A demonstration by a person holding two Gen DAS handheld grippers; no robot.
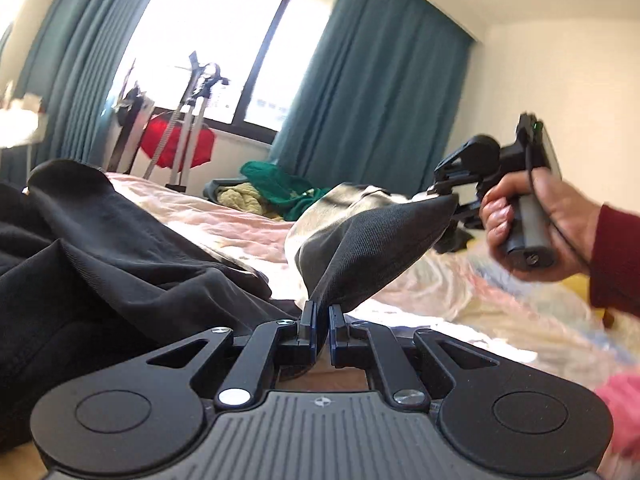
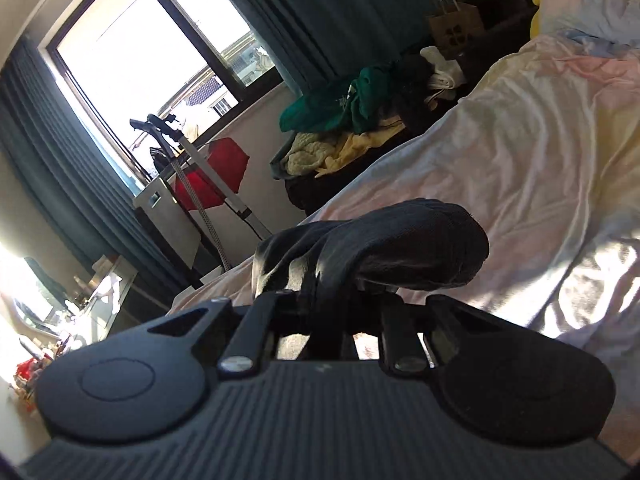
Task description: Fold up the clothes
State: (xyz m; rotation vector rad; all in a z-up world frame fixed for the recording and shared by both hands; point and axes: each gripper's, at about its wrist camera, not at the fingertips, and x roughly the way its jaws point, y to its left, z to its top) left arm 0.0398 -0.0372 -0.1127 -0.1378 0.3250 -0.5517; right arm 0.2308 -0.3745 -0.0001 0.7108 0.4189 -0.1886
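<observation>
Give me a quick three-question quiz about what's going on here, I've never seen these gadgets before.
1. True or false: the left gripper is shut on the dark garment.
2. Which lies beside the bed under the window? A) a pile of clothes B) a bicycle C) a television
3. Fill in: the hand seen in the left view holds the ___ gripper.

Key: 1 true, its jaws pinch an edge of the cloth. 2 A, green and yellow pieces heaped together. 3 right, and it grips the same garment's other end, lifted off the bed.
</observation>
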